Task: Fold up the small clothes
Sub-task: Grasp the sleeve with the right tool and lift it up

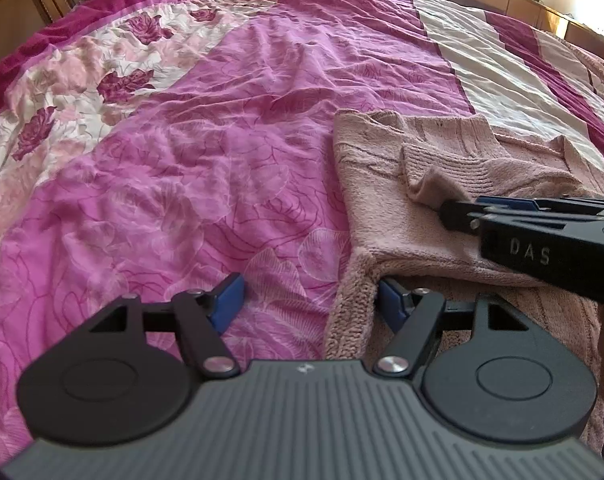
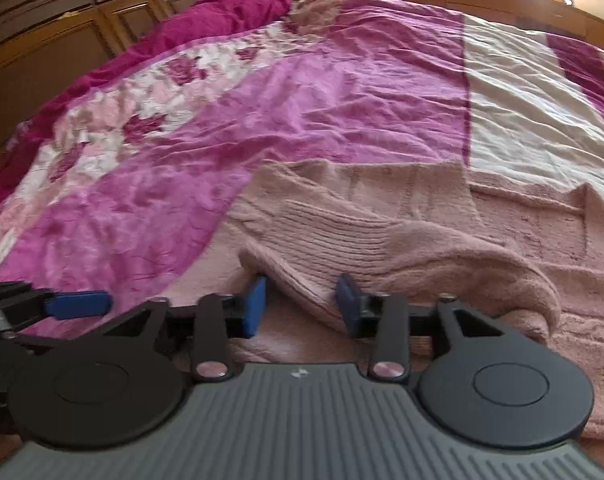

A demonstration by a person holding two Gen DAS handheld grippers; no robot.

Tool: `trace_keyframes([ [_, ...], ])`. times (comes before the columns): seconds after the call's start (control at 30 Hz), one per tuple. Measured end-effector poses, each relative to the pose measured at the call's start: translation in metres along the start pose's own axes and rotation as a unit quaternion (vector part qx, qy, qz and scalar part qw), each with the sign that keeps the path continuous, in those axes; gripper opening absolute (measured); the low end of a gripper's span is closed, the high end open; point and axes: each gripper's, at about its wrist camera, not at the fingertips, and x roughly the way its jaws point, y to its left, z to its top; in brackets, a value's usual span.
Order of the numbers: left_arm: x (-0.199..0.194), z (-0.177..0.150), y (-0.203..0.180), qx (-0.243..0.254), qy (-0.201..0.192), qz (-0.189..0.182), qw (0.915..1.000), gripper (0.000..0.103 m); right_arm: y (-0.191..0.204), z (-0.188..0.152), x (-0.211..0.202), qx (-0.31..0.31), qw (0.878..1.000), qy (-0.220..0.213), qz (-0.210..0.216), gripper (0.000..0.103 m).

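Note:
A pale pink knitted sweater [image 1: 386, 184] lies on the bed at the right of the left wrist view and fills the lower right of the right wrist view [image 2: 502, 232]. My left gripper [image 1: 308, 300] is open, with the sweater's ribbed hem edge [image 1: 352, 316] between its blue pads. My right gripper [image 2: 302, 304] is open around the ribbed sleeve cuff [image 2: 314, 248], which lies folded over the sweater body. The right gripper also shows in the left wrist view [image 1: 452, 212] with its tips at the cuff.
A wrinkled pink floral bedspread [image 1: 189, 152] covers the bed, with cream and magenta stripes [image 1: 502, 80] at the right. A wooden headboard [image 2: 41, 40] stands at the far left. The left gripper's blue finger [image 2: 77, 304] enters the right wrist view at the left.

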Motion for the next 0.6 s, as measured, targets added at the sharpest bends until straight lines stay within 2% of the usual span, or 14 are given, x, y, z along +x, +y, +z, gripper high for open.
trace_keyframes([
  [0.03, 0.000, 0.000, 0.000, 0.000, 0.000, 0.000, 1.0000, 0.072, -0.002, 0.001, 0.000, 0.001, 1.000, -0.001, -0.004, 0.023],
  [0.07, 0.000, 0.000, 0.000, 0.001, 0.000, -0.001, 1.0000, 0.072, -0.004, 0.002, -0.002, 0.005, 1.000, -0.003, -0.008, 0.013],
  [0.1, 0.000, 0.001, 0.000, 0.003, 0.001, -0.001, 1.0000, 0.072, -0.007, 0.003, -0.006, 0.015, 1.000, -0.010, -0.010, 0.010],
  [0.37, -0.006, 0.004, -0.003, 0.004, 0.003, 0.000, 1.0000, 0.071, -0.040, 0.015, -0.059, 0.073, 0.993, -0.088, -0.020, 0.008],
  [0.6, -0.022, 0.014, -0.008, 0.025, -0.015, -0.008, 0.9995, 0.071, -0.085, 0.015, -0.099, 0.123, 0.984, -0.120, -0.035, 0.008],
])
